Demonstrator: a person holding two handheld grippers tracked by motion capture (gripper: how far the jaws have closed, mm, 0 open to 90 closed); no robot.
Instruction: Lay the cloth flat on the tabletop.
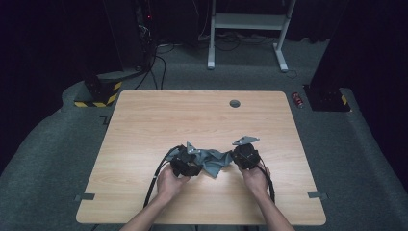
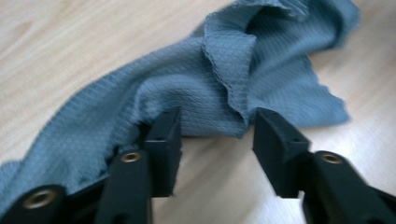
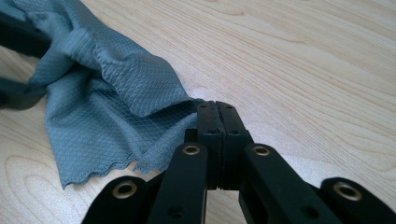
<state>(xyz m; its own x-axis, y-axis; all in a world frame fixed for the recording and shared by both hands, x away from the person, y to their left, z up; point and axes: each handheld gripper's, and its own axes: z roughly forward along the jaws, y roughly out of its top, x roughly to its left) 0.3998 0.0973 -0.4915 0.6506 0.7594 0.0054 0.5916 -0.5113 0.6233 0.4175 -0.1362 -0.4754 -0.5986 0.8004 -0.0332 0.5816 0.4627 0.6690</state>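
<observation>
1 grey cloth [image 1: 214,161]; 2 claws: left claw [image 1: 191,166], right claw [image 1: 239,159]; 1 table [image 1: 192,115].

surface: light wood-grain top [image 1: 144,125], grommet hole [image 1: 235,103] near far edge
tape: grey tabs [image 1: 84,197] at both near corners
floor: grey carpet [image 1: 43,159]
behind: white desk frame [image 1: 250,21], black cables [image 1: 156,65], hazard-striped base [image 1: 98,98]

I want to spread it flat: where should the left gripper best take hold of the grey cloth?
Probably the folded edge of the grey cloth lying between the open left gripper jaws. Come in low along the table: that edge lies flat, and the right gripper holds the other end.
</observation>
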